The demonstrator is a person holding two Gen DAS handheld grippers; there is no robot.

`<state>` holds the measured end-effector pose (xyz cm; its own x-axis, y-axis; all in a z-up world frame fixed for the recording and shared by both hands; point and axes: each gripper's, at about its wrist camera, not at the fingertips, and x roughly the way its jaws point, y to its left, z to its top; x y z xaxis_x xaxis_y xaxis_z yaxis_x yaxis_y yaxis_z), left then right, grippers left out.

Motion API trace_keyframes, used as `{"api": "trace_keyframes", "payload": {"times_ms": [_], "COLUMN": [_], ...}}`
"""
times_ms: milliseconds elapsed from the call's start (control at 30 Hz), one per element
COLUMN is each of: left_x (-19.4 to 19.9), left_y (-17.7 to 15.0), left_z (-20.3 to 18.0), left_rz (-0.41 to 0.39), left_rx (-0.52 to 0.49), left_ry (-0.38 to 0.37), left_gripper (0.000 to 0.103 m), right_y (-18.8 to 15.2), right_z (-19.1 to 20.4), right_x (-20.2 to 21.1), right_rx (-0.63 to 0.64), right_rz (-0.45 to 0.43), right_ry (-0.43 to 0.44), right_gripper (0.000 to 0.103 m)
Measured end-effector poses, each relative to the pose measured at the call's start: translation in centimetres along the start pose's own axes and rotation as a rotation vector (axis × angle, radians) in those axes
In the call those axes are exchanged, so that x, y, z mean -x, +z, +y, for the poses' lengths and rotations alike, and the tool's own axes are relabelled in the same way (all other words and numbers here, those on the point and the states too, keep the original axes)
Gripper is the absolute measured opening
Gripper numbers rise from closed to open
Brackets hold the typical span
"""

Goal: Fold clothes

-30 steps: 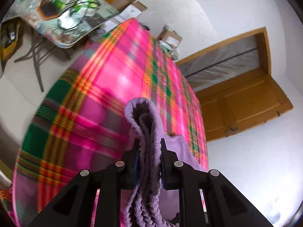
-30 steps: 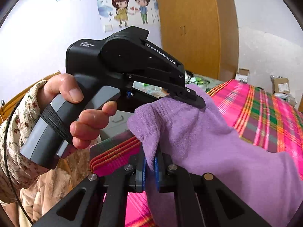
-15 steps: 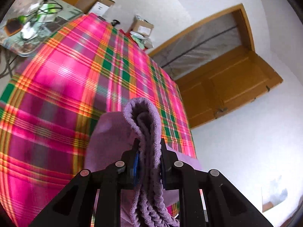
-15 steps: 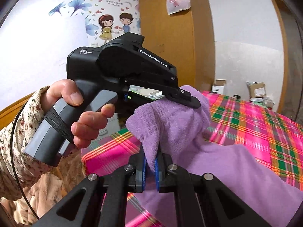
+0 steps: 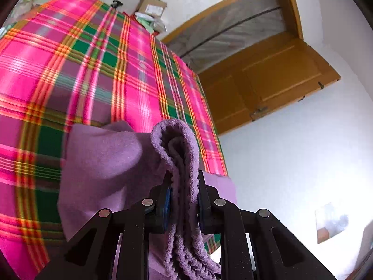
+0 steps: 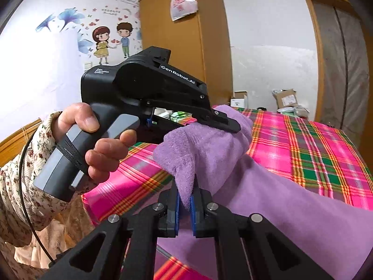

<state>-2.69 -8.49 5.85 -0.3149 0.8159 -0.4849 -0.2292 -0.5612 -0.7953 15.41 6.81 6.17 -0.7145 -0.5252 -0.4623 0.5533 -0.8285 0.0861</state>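
Left wrist view: left gripper (image 5: 183, 200) at bottom centre, jaws clenched on a thick bunched fold of the purple garment (image 5: 105, 158); the fold loops up above the fingertips and its fuzzy edge hangs down below them between the black fingers. Rest of the garment spreads to the left and lower middle of the frame, over the pink-green plaid sheet (image 5: 98, 70) that fills the left half. Wooden door (image 5: 268, 77) at upper right, cardboard boxes (image 5: 151, 5) at top centre past the far edge of the sheet, white wall at right. Right wrist view: right gripper (image 6: 184, 206) at bottom centre, jaws pinched tight on a narrow pointed corner of the same purple garment (image 6: 291, 198), blue pads on either side of the cloth. Garment rises from the jaws to mid-frame, where the other gripper (image 6: 149, 93) clamps its top fold, then drapes toward the lower right over the plaid sheet (image 6: 314, 149). A hand (image 6: 93, 140) in a floral sleeve (image 6: 18, 175) grips that device's handle at left centre. Cartoon wall stickers (image 6: 109, 39) upper left, wooden wardrobe (image 6: 186, 35) top centre with a plastic bag (image 6: 183, 0) hanging on it
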Motion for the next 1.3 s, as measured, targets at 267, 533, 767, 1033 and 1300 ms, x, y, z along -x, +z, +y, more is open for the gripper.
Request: {"api": "trace_keyframes", "payload": {"times_ms": [267, 533, 767, 1033, 1300], "left_x": [-3.2, -2.0, 1.3, 4.0, 5.3], "left_y": [-0.9, -1.6, -3.3, -6.0, -8.0], "left_z": [0.5, 1.5, 3.4, 6.8, 7.5], "left_rz": [0.073, 0.015, -0.091, -0.140, -0.155], "left_rx": [0.002, 0.026, 0.073, 0.164, 0.146], "left_ry": [0.026, -0.031, -0.027, -0.036, 0.047], "left_gripper": [0.019, 0.024, 0.031, 0.031, 0.031], "right_y": [-2.0, -4.1, -5.3, -6.3, -5.9], "right_z": [-2.5, -4.4, -6.9, -8.8, -11.3], "right_x": [-0.3, -0.9, -0.7, 1.0, 2.8], "right_rx": [-0.058, -0.118, -0.265, -0.347, -0.509], "right_rz": [0.059, 0.124, 0.165, 0.166, 0.126], "right_ry": [-0.011, -0.023, 0.003, -0.022, 0.082], "right_gripper": [0.007, 0.009, 0.011, 0.031, 0.045]}}
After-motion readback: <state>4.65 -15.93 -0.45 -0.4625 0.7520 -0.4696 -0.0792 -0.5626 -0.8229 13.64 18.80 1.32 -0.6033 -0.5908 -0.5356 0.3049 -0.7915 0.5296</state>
